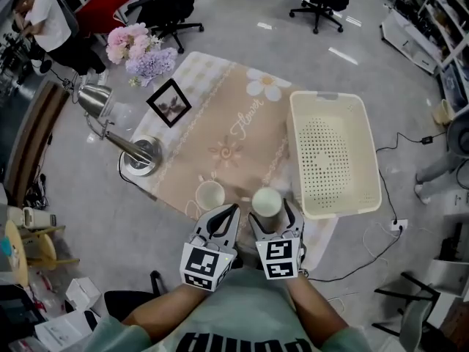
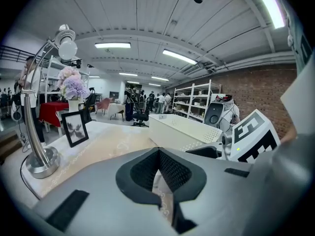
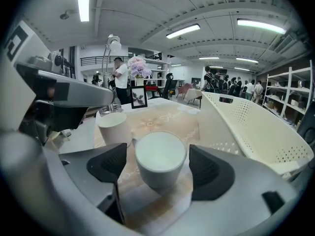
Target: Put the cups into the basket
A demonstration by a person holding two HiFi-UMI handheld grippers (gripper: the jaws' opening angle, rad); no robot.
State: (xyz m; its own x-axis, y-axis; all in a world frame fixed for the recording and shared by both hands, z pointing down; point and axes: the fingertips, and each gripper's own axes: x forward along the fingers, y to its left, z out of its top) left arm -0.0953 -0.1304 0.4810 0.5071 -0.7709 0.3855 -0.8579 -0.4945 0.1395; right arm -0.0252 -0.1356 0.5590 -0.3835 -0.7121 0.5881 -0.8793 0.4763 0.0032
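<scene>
Cups stand as a pair left of the basket [image 1: 333,156] in the head view: the right cup [image 1: 267,202] near its closest corner, the left cup [image 1: 209,194] farther off. Both rest on a beige flowered cloth [image 1: 242,134] over a table, with grey floor and office chairs around it. Inside the cream basket only its perforated bottom shows. A desk lamp [image 1: 110,123], picture frame [image 1: 169,103] and flowers [image 1: 139,50] sit well left of the basket.

In the left gripper view, the left gripper [image 2: 158,150] has its tips pressed together, and cloth shows through the loop behind them. The basket lies ahead to the right, with shelving and a brick wall beyond it.

In the right gripper view, the right gripper [image 3: 158,163] is spread wide, its pads flanking the right cup with a gap on each side. The cup's inside is plain white. The left cup stands beyond it, away from the basket.
</scene>
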